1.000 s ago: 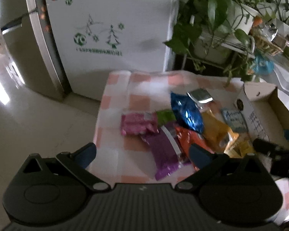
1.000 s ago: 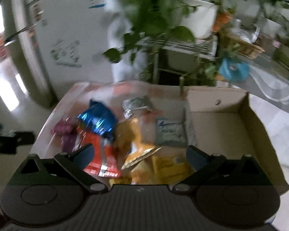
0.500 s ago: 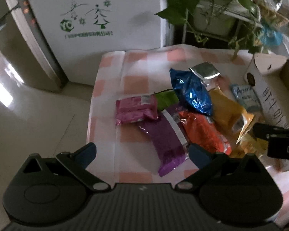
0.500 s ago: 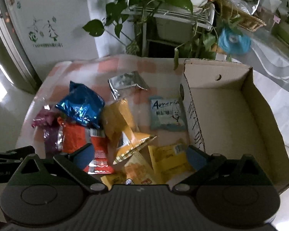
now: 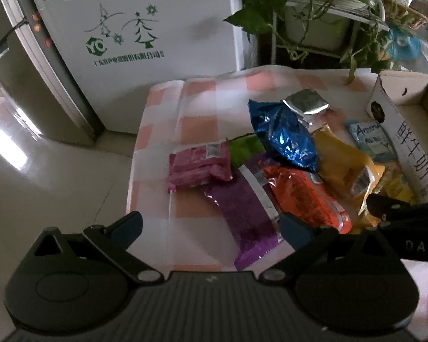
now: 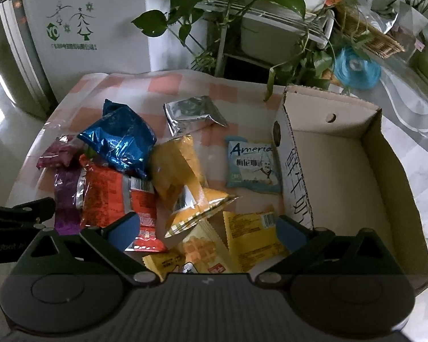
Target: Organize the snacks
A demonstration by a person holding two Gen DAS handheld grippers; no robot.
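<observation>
- Two grippers, left gripper (image 5: 209, 226) and right gripper (image 6: 207, 228), hover with jaws spread, holding nothing.
- Loose foil snack packets, among them a crinkled blue foil bag (image 6: 119, 142) and an orange-red packet (image 6: 114, 196), lie heaped on the pink-checked surface (image 5: 199, 125), left of the empty brown cardboard box (image 6: 385, 154).
- Risk: overlapping slippery packets may slide or drag neighbours off the near edge when one is pinched.

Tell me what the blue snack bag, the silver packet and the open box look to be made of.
Blue snack bag: likely metallized plastic film, glossy, with crinkled bright glints.
Silver packet: foil-like film, shiny, creased, with crimped ends.
Open box: corrugated cardboard, matte brown, with a wavy cut edge along its rim.
</observation>
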